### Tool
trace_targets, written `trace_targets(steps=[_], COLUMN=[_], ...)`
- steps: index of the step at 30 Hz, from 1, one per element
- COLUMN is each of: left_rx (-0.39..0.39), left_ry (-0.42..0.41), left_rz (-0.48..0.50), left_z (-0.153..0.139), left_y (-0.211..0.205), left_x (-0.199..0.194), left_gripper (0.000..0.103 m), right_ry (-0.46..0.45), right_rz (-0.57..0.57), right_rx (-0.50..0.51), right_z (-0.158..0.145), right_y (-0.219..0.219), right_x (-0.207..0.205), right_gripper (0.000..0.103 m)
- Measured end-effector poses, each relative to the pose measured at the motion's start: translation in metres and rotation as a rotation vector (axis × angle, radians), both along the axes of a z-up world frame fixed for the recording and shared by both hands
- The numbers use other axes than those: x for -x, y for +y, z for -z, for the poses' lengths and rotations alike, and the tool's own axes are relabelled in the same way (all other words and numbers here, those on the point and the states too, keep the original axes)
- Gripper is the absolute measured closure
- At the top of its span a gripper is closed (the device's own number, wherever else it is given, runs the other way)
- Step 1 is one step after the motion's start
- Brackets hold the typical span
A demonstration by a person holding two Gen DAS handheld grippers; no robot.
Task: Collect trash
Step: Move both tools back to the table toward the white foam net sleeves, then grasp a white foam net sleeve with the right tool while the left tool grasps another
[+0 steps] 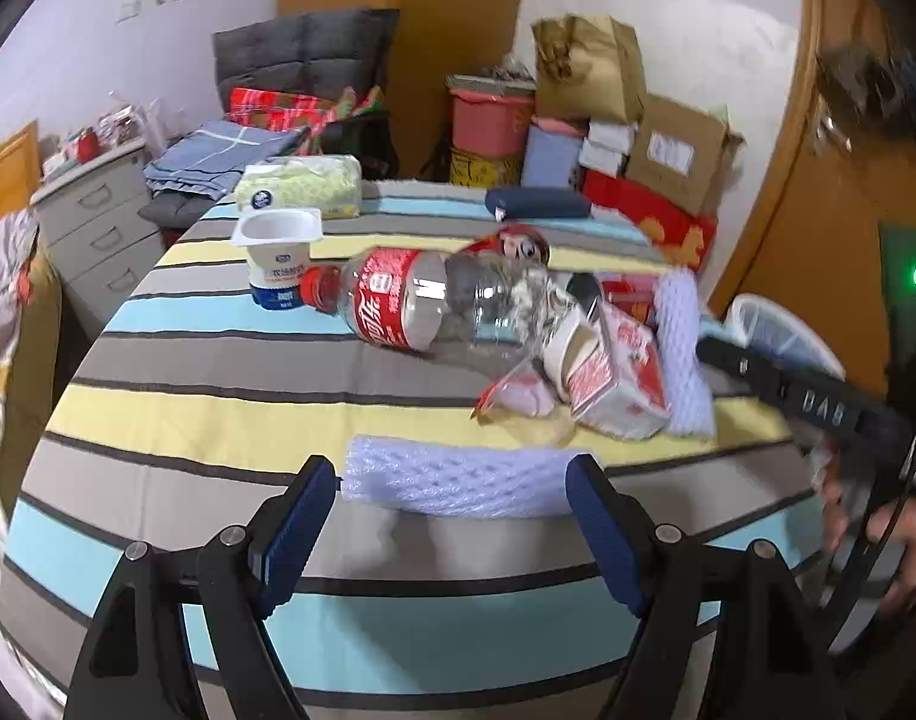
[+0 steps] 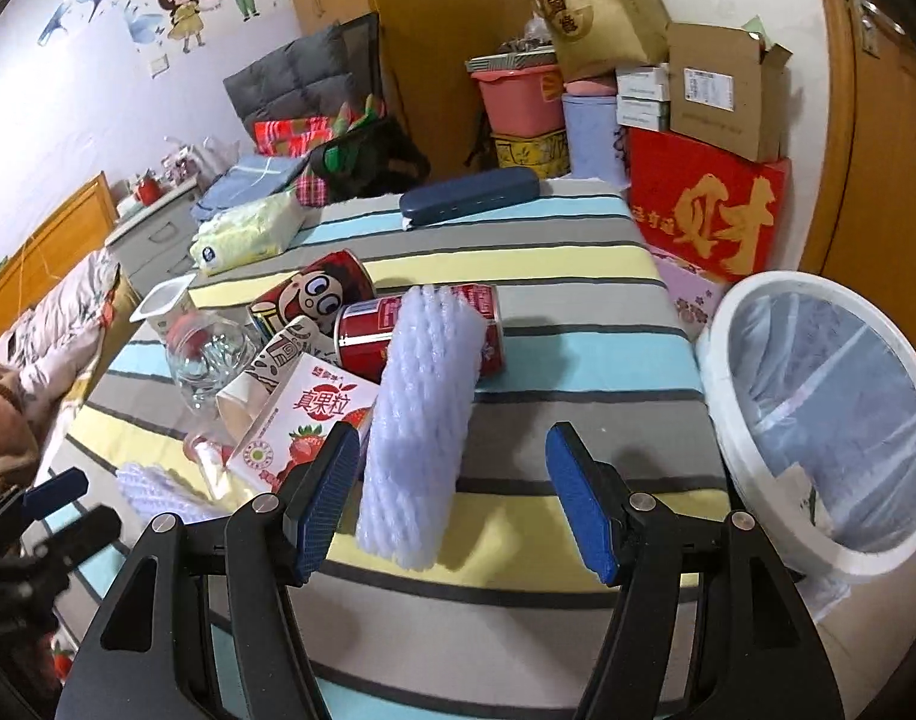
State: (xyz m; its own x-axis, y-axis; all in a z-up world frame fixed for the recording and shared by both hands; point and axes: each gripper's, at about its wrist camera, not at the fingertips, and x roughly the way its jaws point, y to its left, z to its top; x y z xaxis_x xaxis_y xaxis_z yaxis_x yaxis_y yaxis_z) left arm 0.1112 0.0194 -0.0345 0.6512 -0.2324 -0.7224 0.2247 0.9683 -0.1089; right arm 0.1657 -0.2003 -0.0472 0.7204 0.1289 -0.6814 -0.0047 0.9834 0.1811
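Trash lies on a striped tablecloth (image 1: 218, 420). My left gripper (image 1: 452, 516) is open, its fingers either side of a white foam net sleeve (image 1: 458, 480) lying flat. My right gripper (image 2: 452, 498) is open around the near end of a second foam sleeve (image 2: 419, 420), nearer the left finger. Behind lie a strawberry milk carton (image 2: 302, 426), a red can (image 2: 398, 330), a cartoon-printed can (image 2: 314, 294), a crushed Coca-Cola bottle (image 1: 440, 306), a paper cup (image 2: 272, 372) and a yogurt cup (image 1: 278, 258). A white bin with a clear liner (image 2: 817, 414) stands at the table's right edge.
A tissue pack (image 1: 302, 186) and a dark blue case (image 2: 469, 195) lie at the table's far side. Boxes, a pink tub (image 2: 517, 96) and a red gift box (image 2: 706, 210) are stacked behind. A bed (image 2: 44, 324) is on the left, a wooden door (image 2: 877, 180) on the right.
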Motion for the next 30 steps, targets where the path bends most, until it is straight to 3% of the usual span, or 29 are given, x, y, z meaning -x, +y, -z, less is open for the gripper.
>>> trace_targets(steps=[6, 8, 10, 14, 19, 25, 30], left_rx=[0.073, 0.071, 0.11, 0.202, 0.237, 0.247, 0.296], left_ry=[0.098, 0.126, 0.14, 0.201, 0.205, 0.182, 0.208], left_rz=[-0.071, -0.108, -0.125, -0.158, -0.198, -0.254, -0.273], left_z=[0.017, 0.021, 0.024, 0.033, 0.036, 0.037, 0.039], left_y=[0.009, 0.01, 0.013, 0.015, 0.012, 0.004, 0.002], left_x=[-0.015, -0.017, -0.018, -0.03, -0.039, -0.047, -0.056], left_gripper=[0.024, 0.024, 0.024, 0.024, 0.024, 0.025, 0.041], right_ry=[0.044, 0.043, 0.052, 0.068, 0.068, 0.048, 0.022], right_rz=[-0.017, -0.033, -0.048, -0.044, -0.059, -0.05, -0.049], right_rx=[-0.016, -0.019, -0.012, -0.026, -0.017, -0.023, -0.026], right_z=[0.003, 0.003, 0.005, 0.009, 0.01, 0.006, 0.0], right_y=[0.001, 0.002, 0.004, 0.002, 0.0, -0.006, -0.01], right_x=[-0.011, -0.012, -0.013, -0.016, -0.014, -0.01, -0.001], right_gripper=[0.037, 0.043, 0.057, 0.068, 0.077, 0.079, 0.079])
